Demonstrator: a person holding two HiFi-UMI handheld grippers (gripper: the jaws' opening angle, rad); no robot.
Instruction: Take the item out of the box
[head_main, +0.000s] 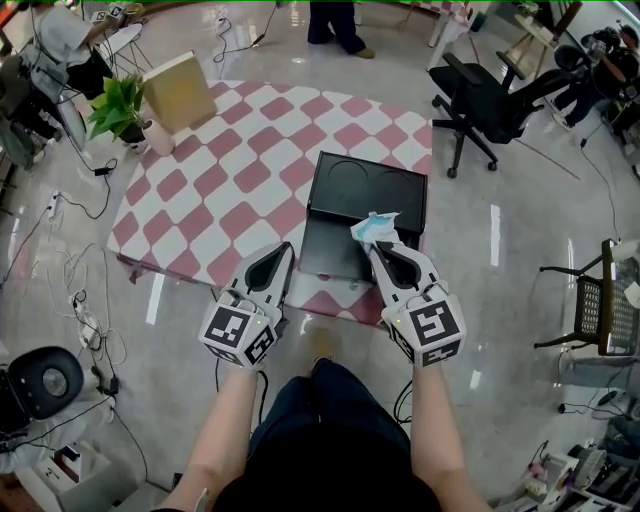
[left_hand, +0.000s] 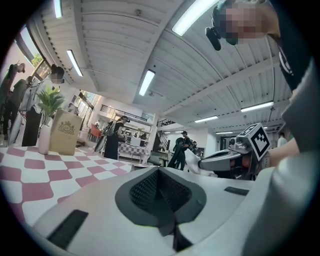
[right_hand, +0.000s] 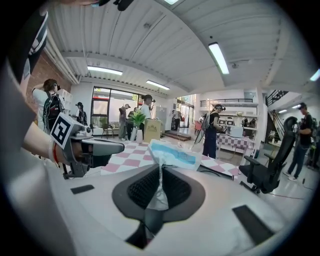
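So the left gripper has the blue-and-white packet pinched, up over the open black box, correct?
Not quite: the right gripper has the blue-and-white packet pinched over the open black box, as the right gripper view shows. The left gripper is shut on nothing.

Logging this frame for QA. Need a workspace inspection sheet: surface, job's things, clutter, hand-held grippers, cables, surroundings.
Surface: table under a pink-and-white checked cloth.
Job's things: black box open at the table's near edge; blue-and-white packet held over it.
Clutter: potted plant and tan paper bag at the far left corner.
Grippers: right hand-held gripper shut on the packet; left hand-held gripper shut, empty.
Cables: cables loose on the floor, left of the table.
Surroundings: black office chair; people standing beyond.
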